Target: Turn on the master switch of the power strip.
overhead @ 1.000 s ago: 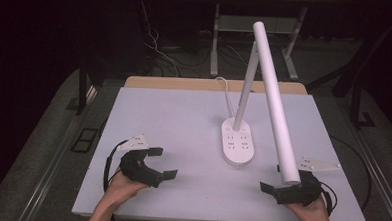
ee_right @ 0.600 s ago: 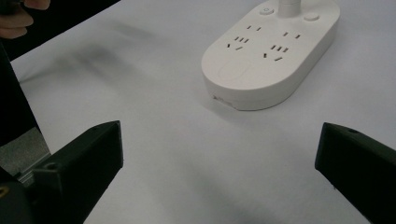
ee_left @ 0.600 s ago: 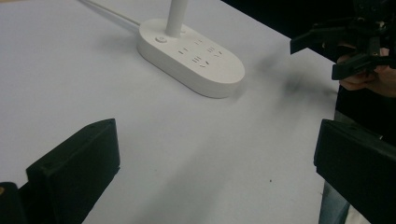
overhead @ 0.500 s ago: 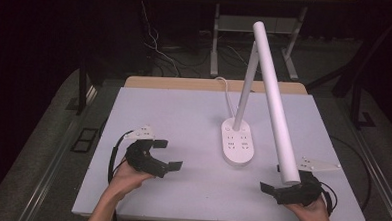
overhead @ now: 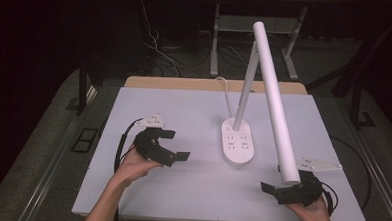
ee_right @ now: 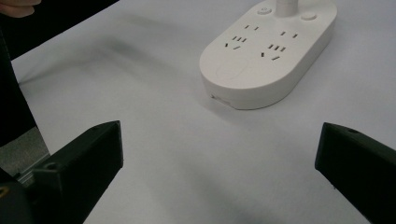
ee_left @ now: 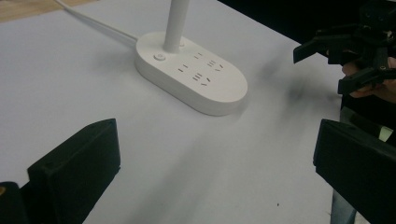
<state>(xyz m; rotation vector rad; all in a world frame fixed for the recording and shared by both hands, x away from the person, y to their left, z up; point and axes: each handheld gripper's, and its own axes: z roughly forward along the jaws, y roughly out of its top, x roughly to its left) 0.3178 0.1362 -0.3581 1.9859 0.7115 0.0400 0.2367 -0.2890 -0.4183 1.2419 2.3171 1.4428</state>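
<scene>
A white desk lamp stands mid-table on an oval base (overhead: 237,145) with socket holes on top. Its long tube head (overhead: 276,101) slants down toward the front right. My left gripper (overhead: 176,145) hovers left of the base, open and holding nothing. My right gripper (overhead: 273,190) sits at the front right under the tube's lower end, open and holding nothing. In the left gripper view the base (ee_left: 192,77) lies ahead of the wide-apart jaws of my left gripper (ee_left: 215,177), with the right gripper (ee_left: 346,59) beyond. The right gripper view has the base (ee_right: 269,52) ahead of my right gripper (ee_right: 219,172).
The lamp's white cable (overhead: 226,93) runs from the base to the table's (overhead: 184,110) back edge. The slanted tube head overhangs the right half of the table. Dark floor, cables and a metal stand (overhead: 216,36) lie beyond the far edge.
My left gripper has moved away from the front edge and to the right, closer to the lamp base. The right gripper has stayed where it was.
</scene>
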